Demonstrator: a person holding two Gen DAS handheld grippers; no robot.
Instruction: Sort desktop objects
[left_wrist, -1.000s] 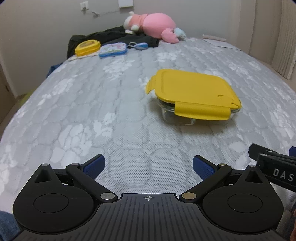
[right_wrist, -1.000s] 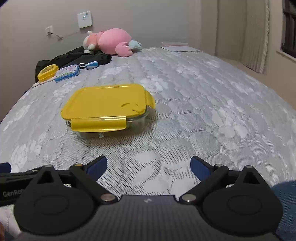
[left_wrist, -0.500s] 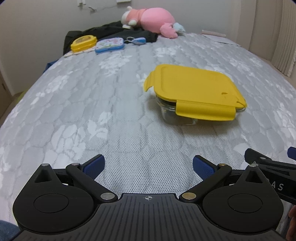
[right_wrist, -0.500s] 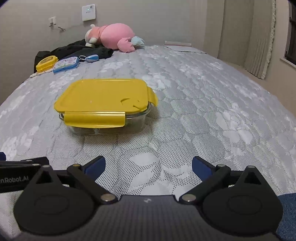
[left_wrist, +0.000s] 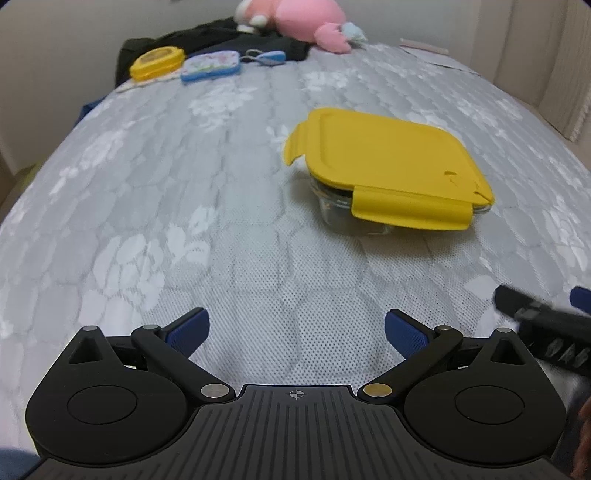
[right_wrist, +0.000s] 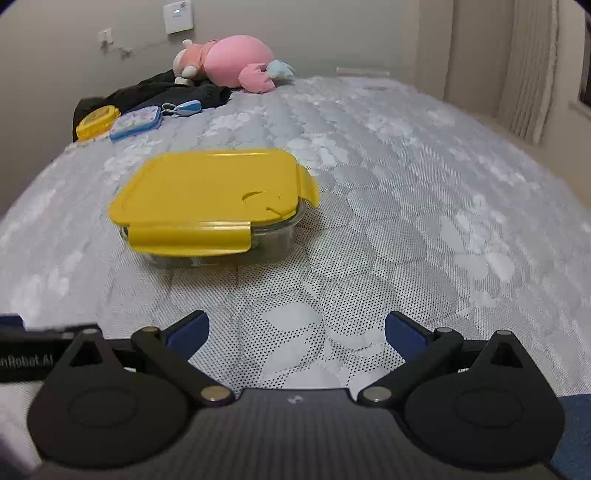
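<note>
A glass food container with a yellow snap lid (left_wrist: 391, 170) (right_wrist: 214, 201) rests on the grey quilted mattress (left_wrist: 184, 192) (right_wrist: 424, 221), its front clip flap facing me. My left gripper (left_wrist: 297, 332) is open and empty, low over the mattress, with the container ahead and to its right. My right gripper (right_wrist: 297, 332) is also open and empty, with the container ahead and to its left. Each gripper shows at the edge of the other's view.
At the far end lie a small yellow round box (left_wrist: 157, 62) (right_wrist: 96, 122), a blue patterned case (left_wrist: 210, 66) (right_wrist: 136, 122), blue keys (left_wrist: 267, 57) (right_wrist: 184, 108), dark clothing (right_wrist: 155, 92) and a pink plush toy (left_wrist: 299, 20) (right_wrist: 229, 62). Curtains (right_wrist: 532, 66) hang at the right.
Both grippers have moved forward toward the lidded container, which now looks larger and closer. Nothing has been gripped; the fingers stay spread.
</note>
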